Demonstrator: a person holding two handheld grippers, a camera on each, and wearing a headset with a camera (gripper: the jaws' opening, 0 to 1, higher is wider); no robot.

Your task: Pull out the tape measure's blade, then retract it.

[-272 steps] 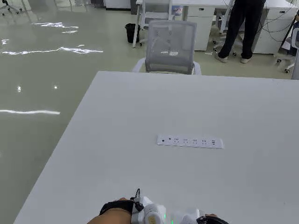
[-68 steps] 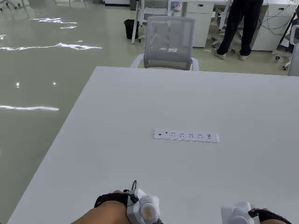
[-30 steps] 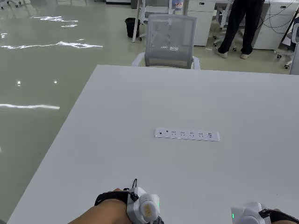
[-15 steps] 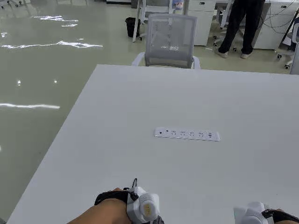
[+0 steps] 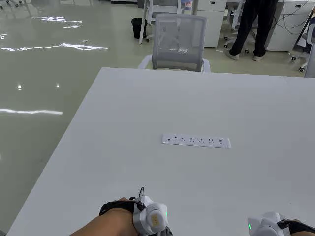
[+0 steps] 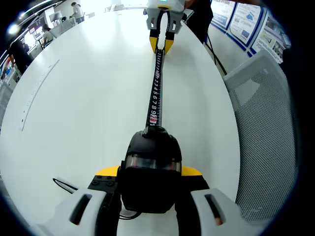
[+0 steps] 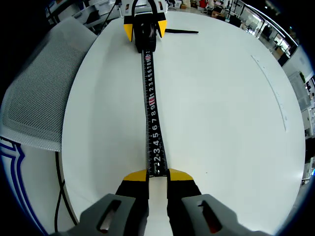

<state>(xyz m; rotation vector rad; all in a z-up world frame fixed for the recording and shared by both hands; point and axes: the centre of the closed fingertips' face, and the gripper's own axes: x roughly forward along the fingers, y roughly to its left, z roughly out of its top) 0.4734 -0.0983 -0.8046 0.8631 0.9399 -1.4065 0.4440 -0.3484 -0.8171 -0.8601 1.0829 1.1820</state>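
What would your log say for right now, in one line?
stage: blade pulled out | left gripper: shut on tape measure | right gripper: shut on blade end | blade: stretched straight between both grippers

Right gripper [image 7: 157,179] — apparently — farther right

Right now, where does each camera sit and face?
Head view: on the headset, facing down across the table and power strip; wrists at bottom.
Left gripper view: on the left claw gripping the case, facing the right claw.
Right gripper view: on the right claw pinching the blade, facing the left claw.
These two share the blade.
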